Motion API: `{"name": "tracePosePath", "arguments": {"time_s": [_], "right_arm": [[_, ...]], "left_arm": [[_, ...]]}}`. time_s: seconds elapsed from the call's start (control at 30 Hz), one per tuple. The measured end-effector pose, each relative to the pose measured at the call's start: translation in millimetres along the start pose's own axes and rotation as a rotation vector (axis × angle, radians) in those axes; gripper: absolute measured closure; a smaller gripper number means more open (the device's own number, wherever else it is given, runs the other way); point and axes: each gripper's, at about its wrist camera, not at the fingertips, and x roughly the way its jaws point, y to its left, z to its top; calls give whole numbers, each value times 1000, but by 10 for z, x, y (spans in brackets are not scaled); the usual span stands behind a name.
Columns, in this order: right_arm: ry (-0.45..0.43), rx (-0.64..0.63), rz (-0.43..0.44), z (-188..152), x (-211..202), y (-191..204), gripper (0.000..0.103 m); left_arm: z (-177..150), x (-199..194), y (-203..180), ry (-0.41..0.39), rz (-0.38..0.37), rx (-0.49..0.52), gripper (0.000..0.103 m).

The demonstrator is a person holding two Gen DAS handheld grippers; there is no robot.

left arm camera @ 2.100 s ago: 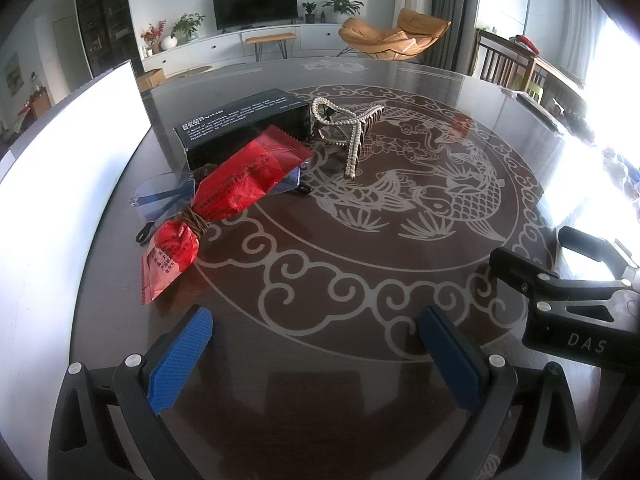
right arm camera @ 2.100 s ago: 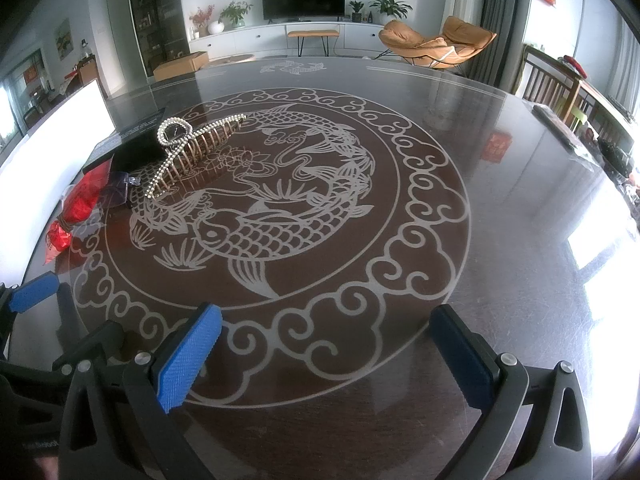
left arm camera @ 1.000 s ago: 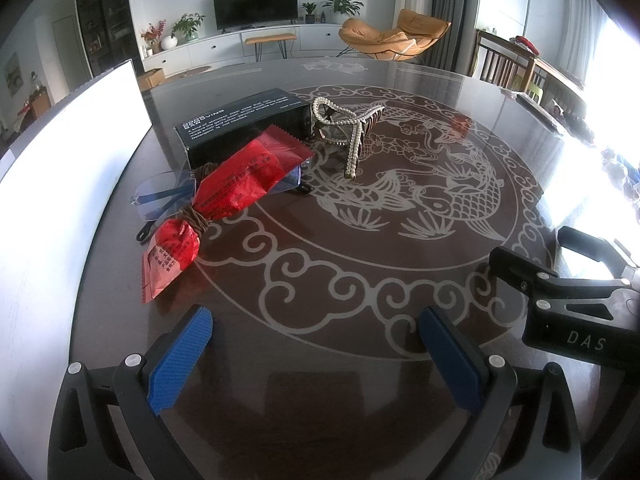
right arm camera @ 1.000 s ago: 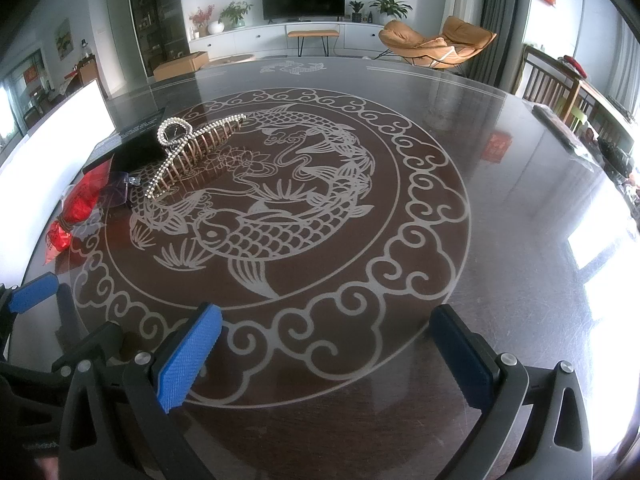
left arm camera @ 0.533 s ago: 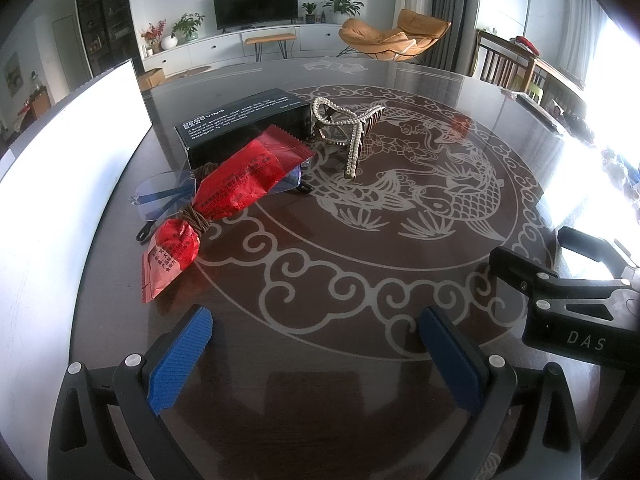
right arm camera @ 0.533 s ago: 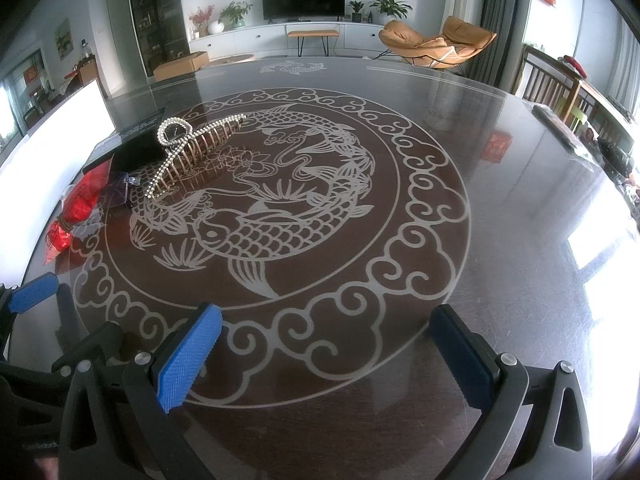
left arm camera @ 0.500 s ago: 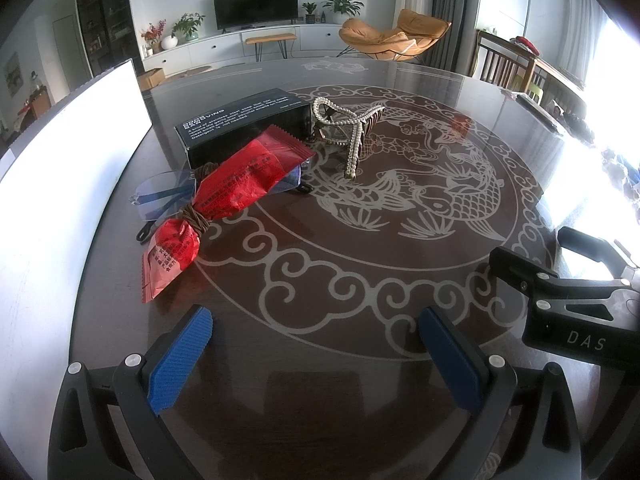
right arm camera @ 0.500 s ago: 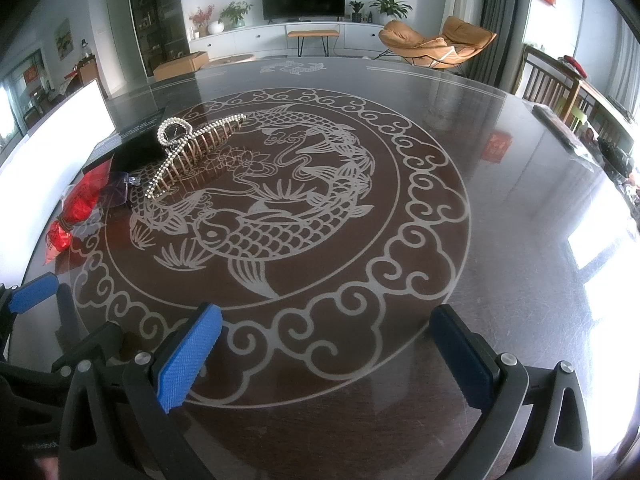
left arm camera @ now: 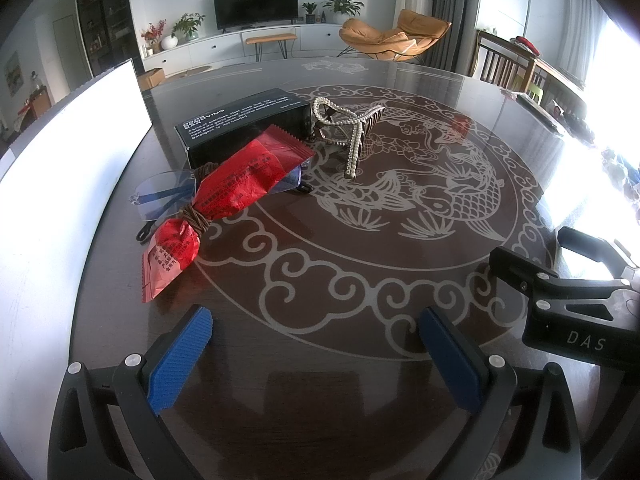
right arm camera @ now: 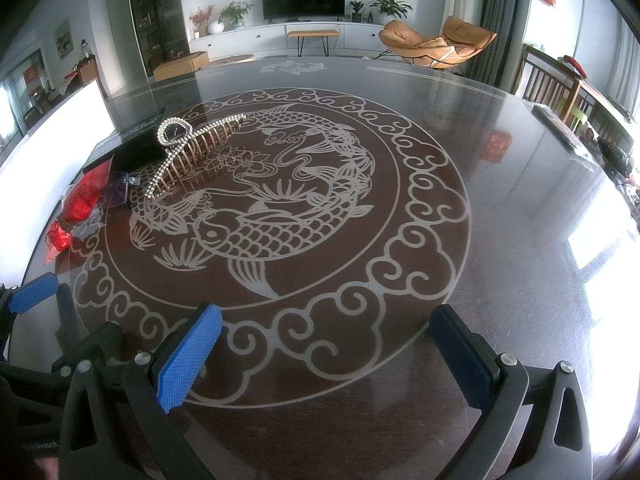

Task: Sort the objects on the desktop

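I see my left gripper (left arm camera: 316, 350) and right gripper (right arm camera: 328, 354) both spread wide, empty, over the near table (right arm camera: 500, 200); red packet (left arm camera: 236, 184), box (left arm camera: 244, 120), hair clip (left arm camera: 352, 136) lie far left.

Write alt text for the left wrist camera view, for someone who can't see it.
Open left gripper hovers empty over a dark table with a carp design. Beyond lie a red snack packet across clear glasses, a black box and a pearl hair claw.
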Motion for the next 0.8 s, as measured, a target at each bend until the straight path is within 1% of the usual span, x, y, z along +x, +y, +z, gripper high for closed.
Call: {"name": "tracePosePath", "arguments": {"time_s": [0.53,0.6,0.67,0.73,0.8], "right_arm": [[0,-1,1,3,1,-1,0],[0,-1,1,4,1,-3,0],[0,-1,1,2,2,0,0],[0,-1,1,2,2,-1,0],[0,-1,1,3,2,-2,0]], "left_arm": [[-9,-12,5,0,-1,0,0],[-19,-40,38,2,-18,-3,0],[8,-95,116,-24,-37,-18,0],[151,-185,219,-85,5,-20,0],[334,-192,282,-106,22,-15,0]]}}
